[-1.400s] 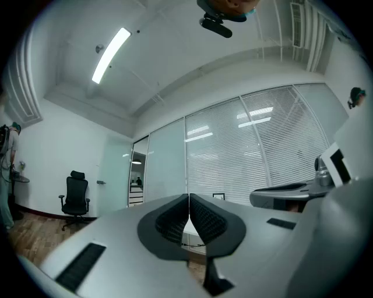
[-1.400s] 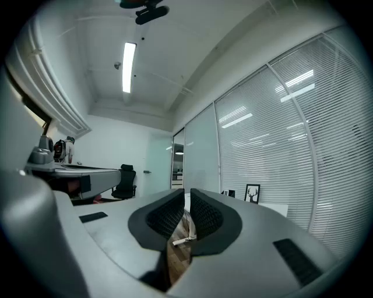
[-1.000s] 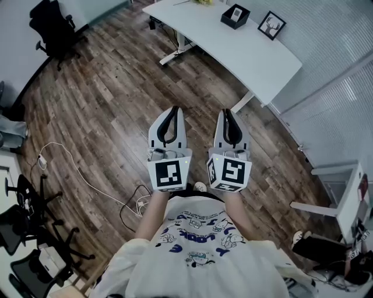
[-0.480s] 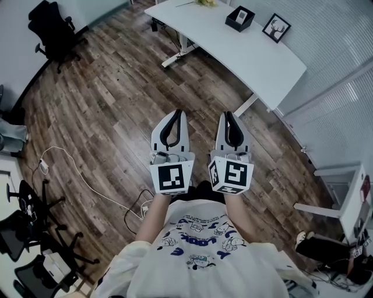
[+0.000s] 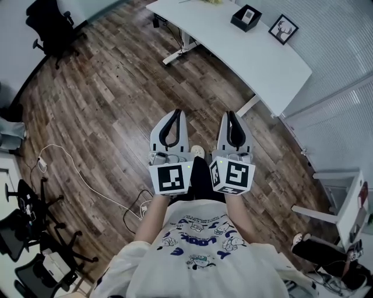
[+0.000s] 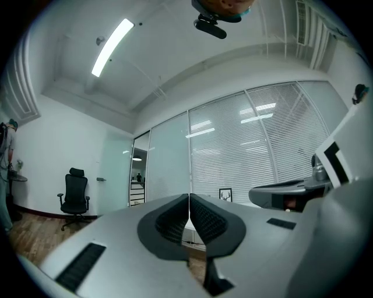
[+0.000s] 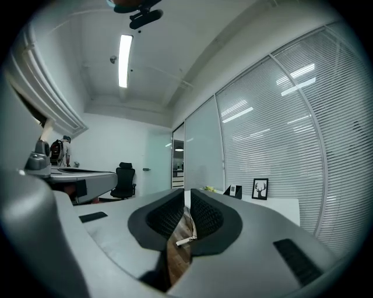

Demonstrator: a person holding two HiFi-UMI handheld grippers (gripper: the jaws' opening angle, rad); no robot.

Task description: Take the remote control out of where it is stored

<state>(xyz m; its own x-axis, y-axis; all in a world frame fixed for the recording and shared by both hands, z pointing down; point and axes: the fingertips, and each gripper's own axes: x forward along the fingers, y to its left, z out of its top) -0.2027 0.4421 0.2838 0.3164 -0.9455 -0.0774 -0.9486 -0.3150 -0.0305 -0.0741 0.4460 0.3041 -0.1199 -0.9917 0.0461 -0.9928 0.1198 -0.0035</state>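
Note:
I see no remote control as such. A black open box with something light in it stands on the white desk, next to a framed deer picture. Both grippers are held level, side by side, above the wooden floor and well short of the desk. My left gripper is shut and empty; its pads meet in the left gripper view. My right gripper is shut too, holding nothing. In the right gripper view the box and the picture lie ahead on the right.
A black office chair stands at the far left wall. A white cable trails over the floor, with chair bases at the lower left. A white table stands at the right. Glass walls with blinds run behind the desk.
Both grippers have moved forward together over the floor towards the desk, still shut. A foot now shows between them.

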